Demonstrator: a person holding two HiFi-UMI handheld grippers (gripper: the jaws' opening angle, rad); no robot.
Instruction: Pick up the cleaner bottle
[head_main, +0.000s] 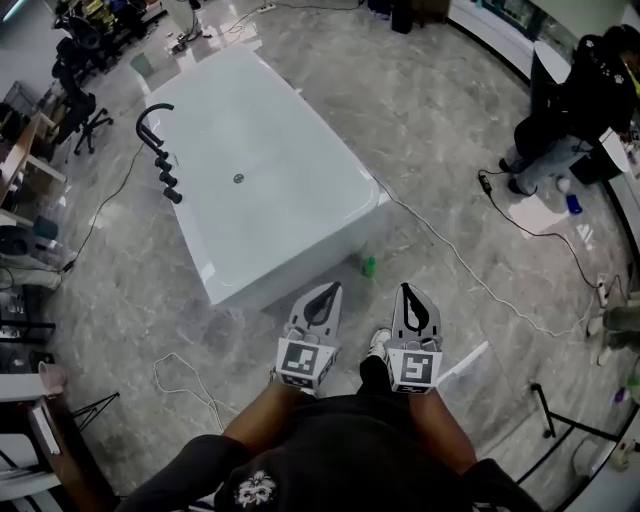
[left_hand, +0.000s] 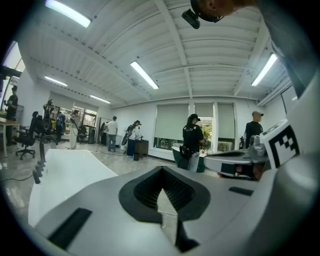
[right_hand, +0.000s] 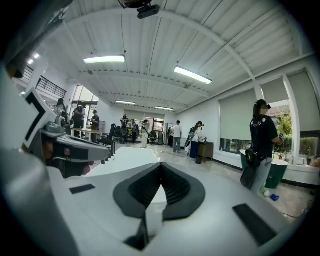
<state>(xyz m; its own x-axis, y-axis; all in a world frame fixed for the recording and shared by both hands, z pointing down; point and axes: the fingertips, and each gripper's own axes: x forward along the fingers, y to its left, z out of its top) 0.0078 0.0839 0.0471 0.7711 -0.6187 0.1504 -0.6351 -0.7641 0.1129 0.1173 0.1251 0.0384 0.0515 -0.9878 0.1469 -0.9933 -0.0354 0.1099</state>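
Observation:
A small green cleaner bottle (head_main: 369, 266) stands on the grey marble floor by the near right corner of the white bathtub (head_main: 300, 262). In the head view my left gripper (head_main: 331, 290) and right gripper (head_main: 405, 290) are held side by side in front of me, pointing toward the tub, a little short of the bottle and to either side of it. Both have their jaws shut tip to tip with nothing between them. The left gripper view shows the left gripper (left_hand: 161, 170) shut, the right gripper view the right gripper (right_hand: 161, 166) shut. Neither gripper view shows the bottle.
A black faucet (head_main: 155, 130) stands at the tub's far left side. Cables (head_main: 185, 385) run over the floor at left and right. A person (head_main: 585, 100) is at the upper right beside a counter. Desks and chairs crowd the left edge.

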